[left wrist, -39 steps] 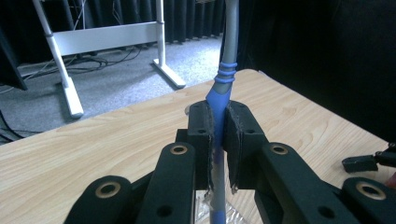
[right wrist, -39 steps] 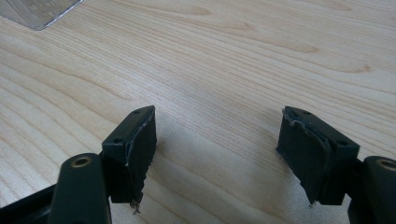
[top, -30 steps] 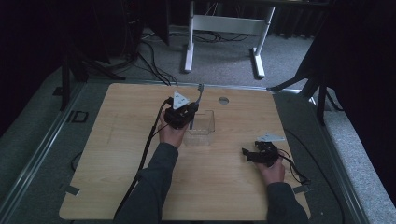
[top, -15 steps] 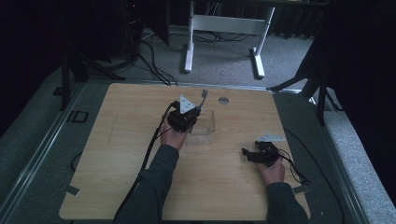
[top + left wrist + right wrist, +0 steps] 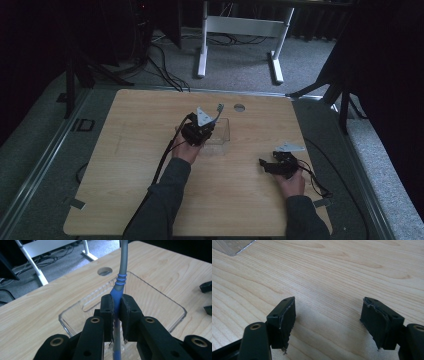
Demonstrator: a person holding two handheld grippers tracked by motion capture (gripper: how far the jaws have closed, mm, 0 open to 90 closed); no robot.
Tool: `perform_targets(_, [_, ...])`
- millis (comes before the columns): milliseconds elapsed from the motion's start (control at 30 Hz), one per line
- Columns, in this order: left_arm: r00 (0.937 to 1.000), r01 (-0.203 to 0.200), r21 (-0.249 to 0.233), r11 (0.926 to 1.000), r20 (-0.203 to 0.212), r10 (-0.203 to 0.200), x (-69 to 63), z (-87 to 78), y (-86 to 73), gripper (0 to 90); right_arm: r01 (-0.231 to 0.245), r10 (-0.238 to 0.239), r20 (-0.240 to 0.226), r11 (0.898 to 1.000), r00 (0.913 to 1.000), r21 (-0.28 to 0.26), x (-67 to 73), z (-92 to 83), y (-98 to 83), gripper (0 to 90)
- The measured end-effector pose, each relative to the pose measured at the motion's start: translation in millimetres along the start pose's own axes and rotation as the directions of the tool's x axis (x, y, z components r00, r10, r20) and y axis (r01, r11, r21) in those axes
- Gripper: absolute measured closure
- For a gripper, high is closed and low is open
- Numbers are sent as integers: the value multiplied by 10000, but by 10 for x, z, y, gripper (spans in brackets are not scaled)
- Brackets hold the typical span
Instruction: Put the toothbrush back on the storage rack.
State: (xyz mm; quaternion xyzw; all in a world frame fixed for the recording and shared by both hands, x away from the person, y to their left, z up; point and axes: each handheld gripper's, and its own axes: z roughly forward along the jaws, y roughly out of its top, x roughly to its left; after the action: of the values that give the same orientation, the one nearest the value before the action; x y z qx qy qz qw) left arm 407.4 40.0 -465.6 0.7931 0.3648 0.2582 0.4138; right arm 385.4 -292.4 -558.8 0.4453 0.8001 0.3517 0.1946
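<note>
In the left gripper view the two black jaws of the left gripper [image 5: 117,307] stand narrow, pressed on one slim utensil handle [image 5: 122,272], blue where the pads clamp it and grey with three small ridges just above. The handle rises from the lower middle of the frame to the top edge, tilted a little to the right. Behind and below the jaws sits one clear plastic container [image 5: 160,298], rectangular with rounded corners; it takes up the middle of the frame, and the handle stands over its opening. Beyond its far rim, at the upper middle, one round hole [image 5: 105,271] is cut in the wooden surface [image 5: 37,305].

In the right gripper view the two jaws of the right gripper [image 5: 328,320] stand wide apart at the lower left and lower right, with bare wood grain between them and nothing held. One corner of the clear container [image 5: 234,246] shows at the upper left of that frame.

In the high view the left gripper [image 5: 202,131] is at the centre of the frame, at the near left edge of the container [image 5: 222,137], with the utensil's grey end [image 5: 219,107] sticking up toward the upper right. The right gripper [image 5: 272,166] lies low at the lower right, well apart from the container. Two forearms come in from the bottom edge, one to each gripper, and one cable trails from each
</note>
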Motion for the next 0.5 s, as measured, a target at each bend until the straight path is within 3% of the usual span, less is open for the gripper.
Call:
perform_targets(267, [9998, -110, 447, 9989, 186, 102, -48, 31, -52, 796, -3, 3, 0, 10000, 10000, -8, 0, 1, 0, 276])
perform_targets(500, [9991, 53, 93, 9999, 430, -57, -13, -49, -64, 621, -3, 3, -4, 10000, 10000, -2, 0, 0, 0, 276])
